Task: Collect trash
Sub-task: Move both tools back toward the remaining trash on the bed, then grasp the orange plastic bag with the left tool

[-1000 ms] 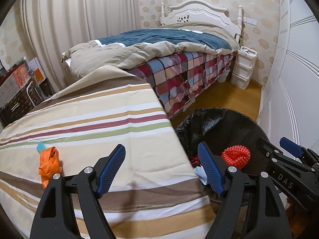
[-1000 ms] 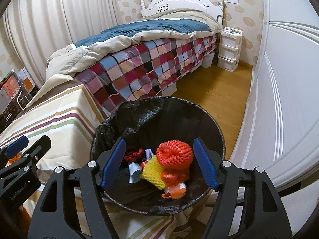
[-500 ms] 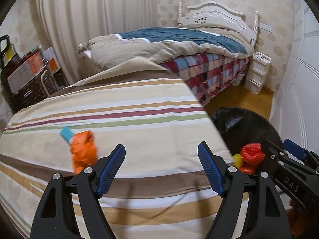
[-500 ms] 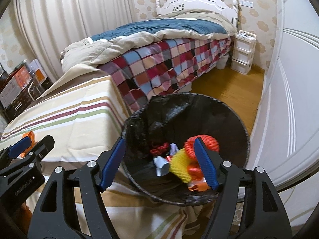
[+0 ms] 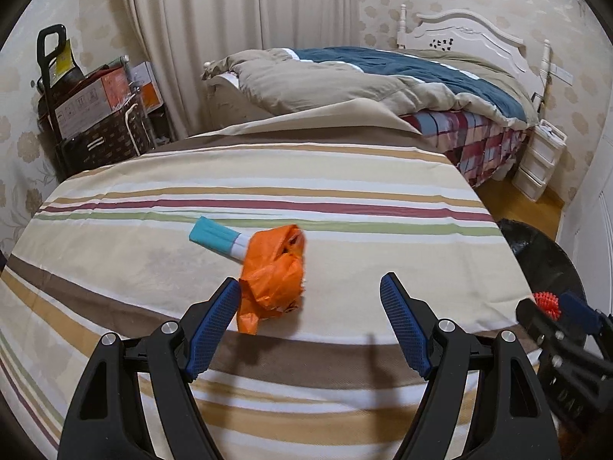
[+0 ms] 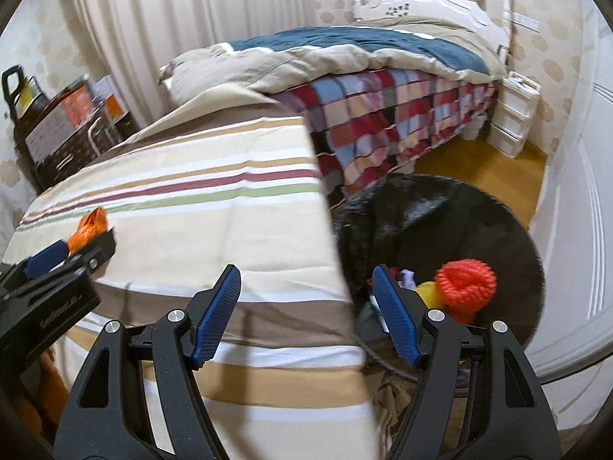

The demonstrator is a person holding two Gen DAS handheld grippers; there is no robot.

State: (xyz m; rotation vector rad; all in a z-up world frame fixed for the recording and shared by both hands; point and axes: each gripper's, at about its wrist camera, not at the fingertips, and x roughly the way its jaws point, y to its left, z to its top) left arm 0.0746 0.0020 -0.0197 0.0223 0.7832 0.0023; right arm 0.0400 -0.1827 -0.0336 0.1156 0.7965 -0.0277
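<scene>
Swung from black-lined trash bin [image 6: 440, 230] toward crumpled orange plastic bag [image 5: 274, 274] at frame centre, left gripper [image 5: 310, 326] wide and empty, right gripper [image 6: 306, 316] likewise; next, probably closing on it.

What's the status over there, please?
Left gripper and right gripper open, empty. Orange wrapper on striped cloth; bin alongside. Nothing blocking.

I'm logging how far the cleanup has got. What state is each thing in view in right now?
Orange wrapper: crumpled, lying on the striped cloth, not held.
Blue and white packet: flat on the cloth, one end touching the wrapper.
Trash bin: open, black liner, partly filled.
Red mesh ball: in the bin.
Left gripper: jaws open, empty.
Right gripper: jaws open, empty.
</scene>
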